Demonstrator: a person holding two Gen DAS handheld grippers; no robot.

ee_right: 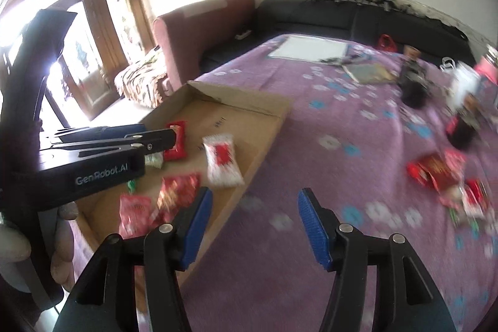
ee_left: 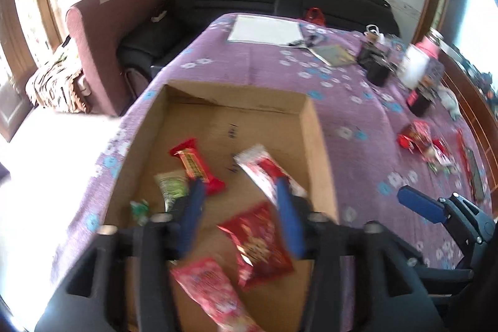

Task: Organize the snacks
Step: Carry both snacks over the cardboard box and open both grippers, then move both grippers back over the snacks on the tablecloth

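A shallow cardboard box (ee_left: pixel 314 145) (ee_right: pixel 267 120) lies on the purple flowered cloth and holds several snack packets: a red bar (ee_left: pixel 196 167), a green packet (ee_left: pixel 172 189), a white-and-red packet (ee_left: pixel 264 170) (ee_right: pixel 222 164), a red foil packet (ee_left: pixel 258 245) and a pink packet (ee_left: pixel 211 285). My left gripper (ee_left: pixel 239 195) hovers open and empty above the box. My right gripper (ee_right: pixel 255 201) is open and empty over the cloth just right of the box; it also shows in the left wrist view (ee_left: pixel 420 204). A heap of loose snacks (ee_right: pixel 445 176) (ee_left: pixel 426 142) lies on the cloth to the right.
The table's far end holds a white sheet (ee_right: pixel 308 49), a booklet (ee_right: pixel 367 72), black containers (ee_right: pixel 412 89), a white bag (ee_right: pixel 460 83) and a pink-lidded jar (ee_left: pixel 431 47). A dark sofa (ee_right: pixel 342 17) and a maroon armchair (ee_right: pixel 190 30) stand beyond the table.
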